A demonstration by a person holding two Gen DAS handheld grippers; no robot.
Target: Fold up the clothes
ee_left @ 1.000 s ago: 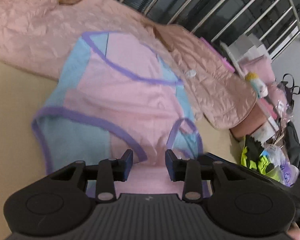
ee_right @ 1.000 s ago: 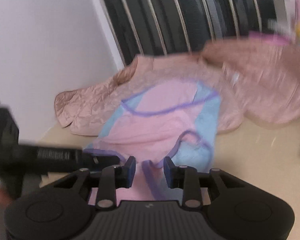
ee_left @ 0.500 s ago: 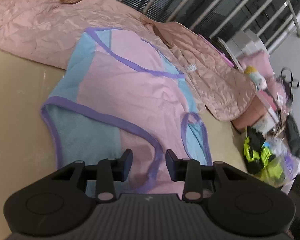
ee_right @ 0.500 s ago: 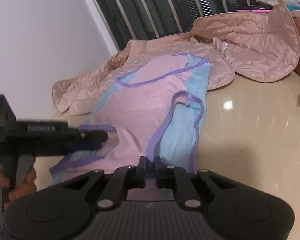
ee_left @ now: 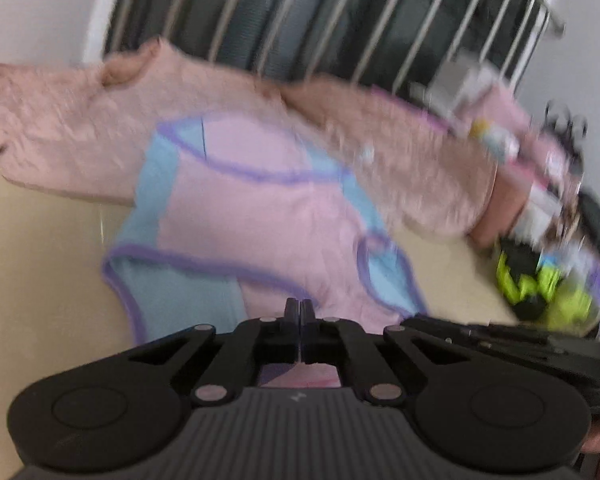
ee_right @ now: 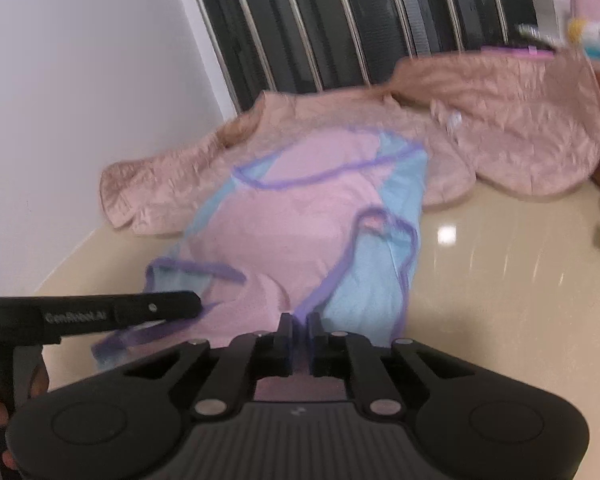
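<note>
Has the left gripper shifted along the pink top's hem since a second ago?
Yes. The left gripper has slid left along the pink top, away from the small armhole loop, and now pinches the hem.

Blurred clutter pile (ee_left: 540, 240), garment hem (ee_right: 296, 388) hidden behind tool

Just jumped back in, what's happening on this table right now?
A person is folding a pink-and-blue top with a handheld gripper in each hand. The top lies on the beige table, partly over a quilted pink jacket. Both grippers sit at the top's near hem: the left gripper is shut on it, and the right gripper has its jaws nearly together with the purple-trimmed edge pinched between them. The hem looks gripped, but no fold has been made yet.
</note>
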